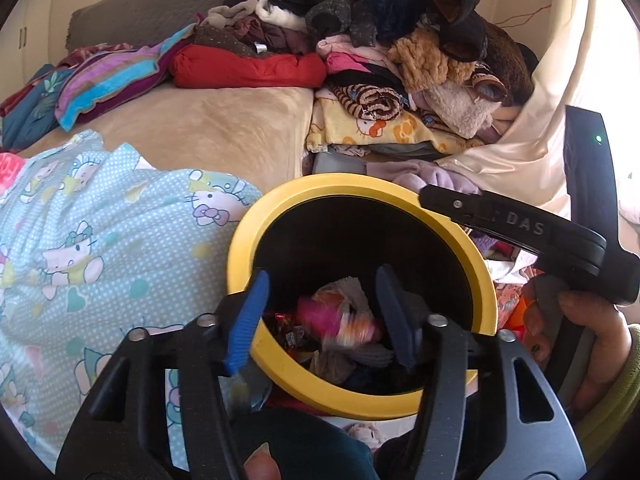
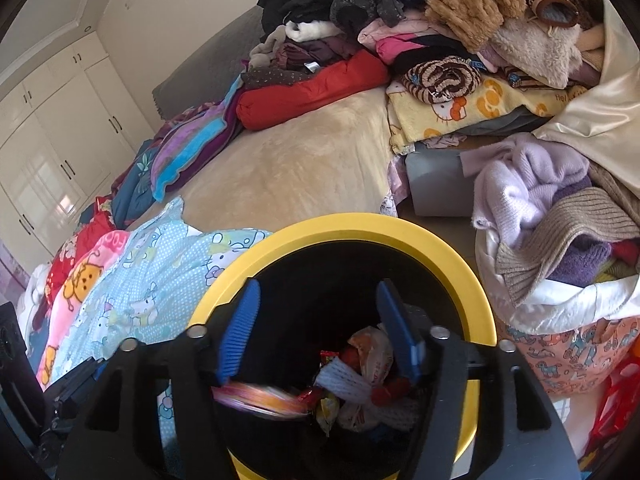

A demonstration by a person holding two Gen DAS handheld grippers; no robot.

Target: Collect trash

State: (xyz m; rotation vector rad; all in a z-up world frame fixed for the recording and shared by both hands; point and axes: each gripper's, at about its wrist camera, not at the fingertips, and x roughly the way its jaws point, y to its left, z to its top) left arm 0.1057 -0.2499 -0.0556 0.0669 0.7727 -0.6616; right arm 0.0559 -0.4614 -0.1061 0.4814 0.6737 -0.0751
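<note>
Both hand-held grippers hang over the mouth of a round bin with a broad yellow plastic rim (image 1: 240, 236) and black inside walls, which stands at the near edge of a bed covered in a beige blanket (image 1: 224, 128). The left gripper (image 1: 320, 316) has its blue ribbed fingers (image 1: 248, 316) spread apart with nothing pressed between them; a blurred pink and orange wrapper (image 1: 340, 320) shows in the gap, apart from both pads, over the bin's contents. The right gripper (image 2: 316, 328) likewise stands with its jaws apart and gripping nothing; a blurred pink-orange packet (image 2: 260, 396) lies just below its left finger, inside the bin. At the bottom of the bin sit crumpled snack wrappers (image 2: 332, 404), a white foam net sleeve (image 2: 348, 380) and a pale plastic bag (image 2: 374, 354). In the left wrist view the right gripper's black body (image 1: 520, 228) reaches across the bin's far right rim, held by a hand (image 1: 576, 328) in a green sleeve. Beside the bin's right side a white cloth-lined basket (image 2: 560, 312) holds lilac, beige and purple knitwear (image 2: 532, 184). A light blue cat-print quilt (image 1: 100, 240) lies against the bin's left side, and a heap of folded clothes (image 1: 360, 32) fills the bed's far corner.
</note>
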